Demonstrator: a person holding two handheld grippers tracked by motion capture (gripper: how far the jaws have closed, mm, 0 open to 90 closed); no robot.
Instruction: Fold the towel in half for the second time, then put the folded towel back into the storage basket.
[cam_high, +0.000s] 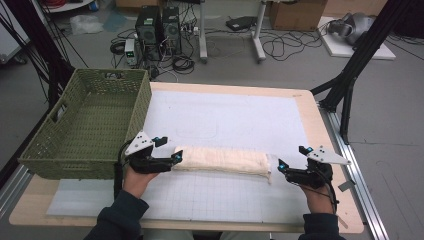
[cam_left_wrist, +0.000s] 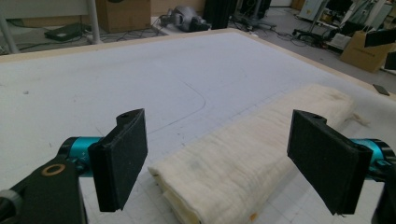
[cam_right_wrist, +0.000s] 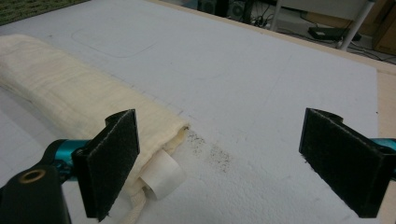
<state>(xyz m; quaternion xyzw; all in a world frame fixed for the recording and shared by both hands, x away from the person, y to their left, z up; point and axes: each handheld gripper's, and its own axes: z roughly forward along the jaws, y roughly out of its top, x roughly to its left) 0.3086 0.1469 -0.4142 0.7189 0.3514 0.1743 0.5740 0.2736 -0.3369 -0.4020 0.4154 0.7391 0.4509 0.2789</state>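
Observation:
A cream cloth (cam_high: 220, 161), folded into a long strip, lies across the white mat (cam_high: 225, 115). My left gripper (cam_high: 171, 148) is at the strip's left end and is open. In the left gripper view the cloth (cam_left_wrist: 243, 154) has its end between the two wide-set pads without touching either, with the left gripper (cam_left_wrist: 219, 161) low over the mat. My right gripper (cam_high: 290, 156) is open just off the strip's right end. In the right gripper view the cloth (cam_right_wrist: 70, 93) ends beside one pad of the right gripper (cam_right_wrist: 229, 163), and a white tag (cam_right_wrist: 163, 179) pokes out of the fold.
A green woven basket (cam_high: 85, 125) stands on the table's left side, close behind my left gripper. The wooden table edge (cam_high: 330, 150) runs along the right. Beyond the table are black frame legs, computer towers and cables on the floor.

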